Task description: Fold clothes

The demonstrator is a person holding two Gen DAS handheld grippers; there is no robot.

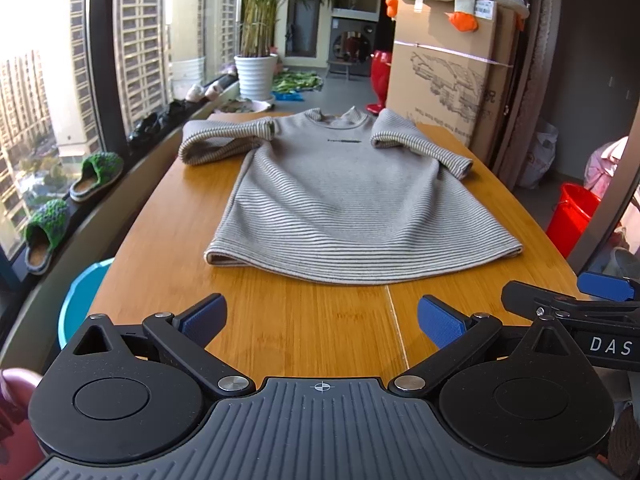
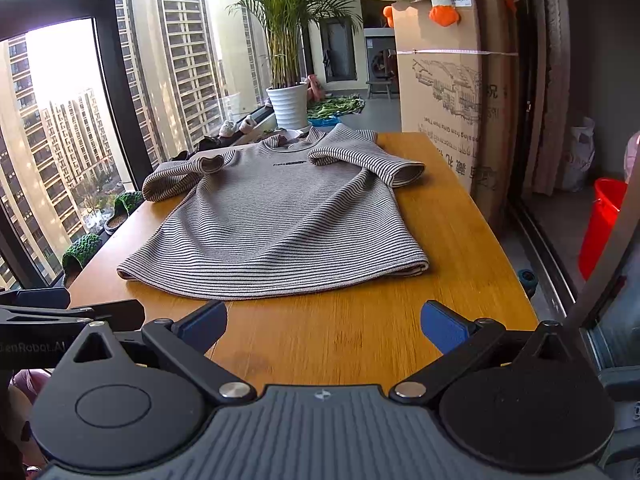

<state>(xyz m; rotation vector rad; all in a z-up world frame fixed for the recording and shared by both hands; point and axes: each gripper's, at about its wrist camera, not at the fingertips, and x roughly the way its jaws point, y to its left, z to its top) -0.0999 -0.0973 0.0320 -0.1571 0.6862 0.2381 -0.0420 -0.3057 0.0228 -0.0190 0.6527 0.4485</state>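
Observation:
A grey striped short-sleeved shirt (image 1: 340,192) lies spread flat, front up, on the wooden table (image 1: 312,332), collar at the far end and hem towards me. Both sleeves are folded partly inward. It also shows in the right wrist view (image 2: 280,224). My left gripper (image 1: 322,320) is open and empty, above the table just short of the hem. My right gripper (image 2: 324,326) is open and empty too, short of the hem's right half. The right gripper's body shows at the right edge of the left wrist view (image 1: 580,312).
A tall cardboard box (image 1: 448,80) stands at the table's far right. A white potted plant (image 1: 256,72) stands behind the table. Slippers (image 1: 92,176) line the window sill on the left. A red bucket (image 1: 572,220) stands on the floor at right, a blue tub (image 1: 80,304) at left.

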